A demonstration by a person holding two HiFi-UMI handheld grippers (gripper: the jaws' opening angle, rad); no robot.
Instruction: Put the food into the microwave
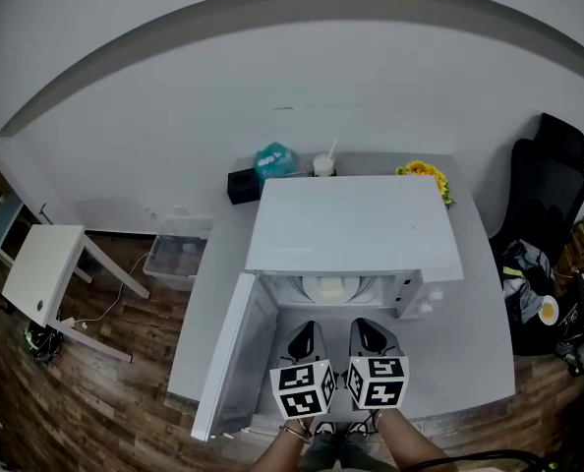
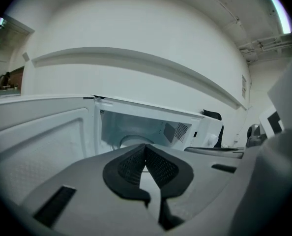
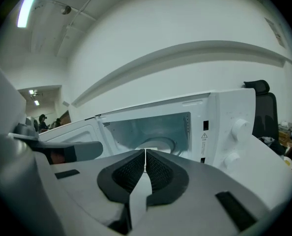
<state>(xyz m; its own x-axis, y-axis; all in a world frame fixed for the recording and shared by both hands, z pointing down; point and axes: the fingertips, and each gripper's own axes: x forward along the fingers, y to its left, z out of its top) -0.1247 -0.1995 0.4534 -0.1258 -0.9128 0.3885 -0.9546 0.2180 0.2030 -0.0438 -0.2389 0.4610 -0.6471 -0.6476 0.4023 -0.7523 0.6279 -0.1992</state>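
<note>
White, smooth metal makes up the boxy microwave, whose door hangs wide open to the left. Two round knobs sit on its right panel. The food, a pale yellowish patch on a round plate, lies inside the cavity.

The left gripper and right gripper hover side by side just before the opening. Each one's black, mesh-textured pads are pressed together with nothing between them.

The microwave stands on a matte grey table. Behind it are a black box, a crinkled teal packet, a white cup and yellow flowers. A black chair stands to the right, and a small white table stands on the wood-plank floor.
</note>
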